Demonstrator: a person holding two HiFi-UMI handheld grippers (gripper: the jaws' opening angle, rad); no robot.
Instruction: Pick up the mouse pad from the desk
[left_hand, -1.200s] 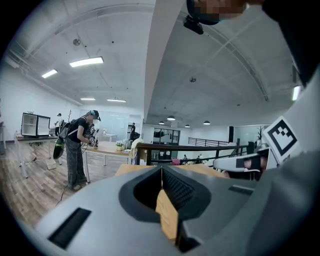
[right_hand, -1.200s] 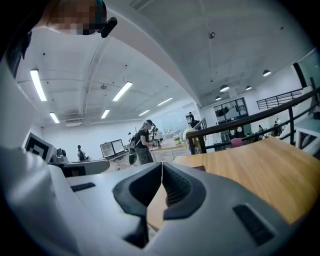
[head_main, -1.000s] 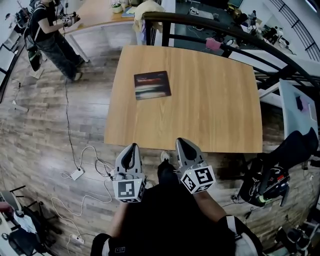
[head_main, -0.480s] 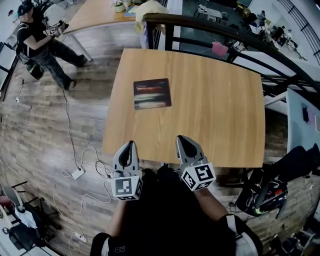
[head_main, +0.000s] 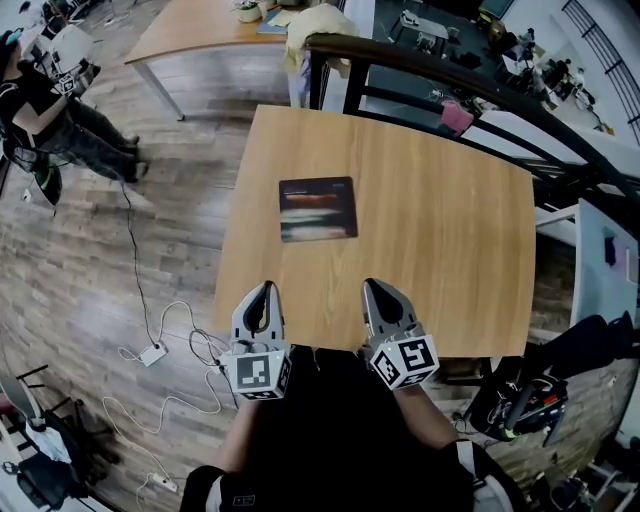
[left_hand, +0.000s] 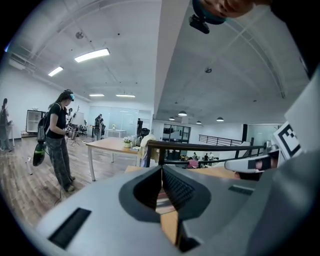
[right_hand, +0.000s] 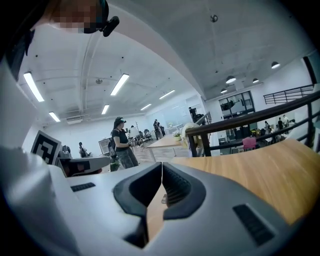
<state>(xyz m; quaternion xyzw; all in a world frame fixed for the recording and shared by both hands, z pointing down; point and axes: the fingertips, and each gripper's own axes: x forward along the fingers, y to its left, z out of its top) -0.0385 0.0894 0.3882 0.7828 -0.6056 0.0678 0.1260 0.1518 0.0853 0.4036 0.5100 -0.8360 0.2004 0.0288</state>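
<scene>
The mouse pad (head_main: 318, 209), a dark rectangle with pale and reddish streaks, is being left lying flat on the wooden desk (head_main: 440, 240), in the desk's left half and roughly midway between its near and far edges, with bare wood all around it. It is well apart from both grippers and is being touched by neither. The left gripper (head_main: 262, 292) is being held by the person at the desk's near edge, close to the near left corner, with its jaws pressed together on nothing. In the left gripper view its ribbed pads (left_hand: 176, 188) are being shown meeting at the tips. The right gripper (head_main: 376, 290) is being held beside it, farther along the same near edge, and its jaws are likewise being kept together and empty, its pads (right_hand: 175, 186) meeting in a thin line in the right gripper view. Both grippers are being pointed across the desk toward the dark railing (head_main: 450, 75) behind it. On the wooden floor (head_main: 90, 250) to the left, a white cable (head_main: 140, 300) is being trailed toward a small white plug block (head_main: 153, 352), and another person (head_main: 50, 95) is standing beyond it.
</scene>
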